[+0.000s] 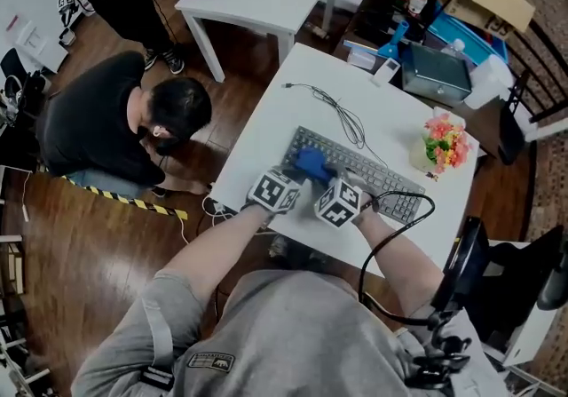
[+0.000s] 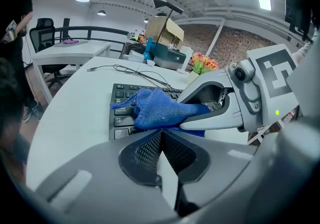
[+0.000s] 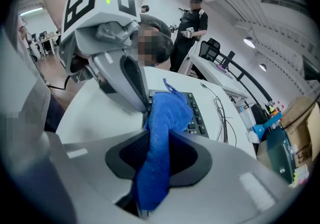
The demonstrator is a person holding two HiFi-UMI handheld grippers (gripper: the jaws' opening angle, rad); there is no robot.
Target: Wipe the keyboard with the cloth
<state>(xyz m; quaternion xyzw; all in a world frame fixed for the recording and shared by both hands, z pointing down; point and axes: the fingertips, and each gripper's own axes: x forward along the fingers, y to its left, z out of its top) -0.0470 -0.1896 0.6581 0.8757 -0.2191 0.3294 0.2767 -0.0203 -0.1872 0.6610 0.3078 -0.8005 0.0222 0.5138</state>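
A dark keyboard [image 1: 373, 171] lies on the white table [image 1: 266, 133]. A blue cloth [image 1: 311, 162] rests bunched on its left end. My right gripper [image 3: 157, 138] is shut on the cloth [image 3: 167, 113], which runs up between its jaws and drapes forward onto the keys [image 3: 197, 113]. My left gripper [image 2: 159, 135] sits just beside it, jaws shut with nothing between them, its tips a little short of the cloth [image 2: 155, 109]. In the head view both marker cubes sit close together at the keyboard's near left corner.
A pot of flowers [image 1: 444, 142] stands right of the keyboard, whose cable [image 1: 342, 115] trails toward the far edge. A person [image 1: 115, 124] crouches on the floor at the table's left. A grey box [image 1: 435, 71] and clutter lie beyond the far side.
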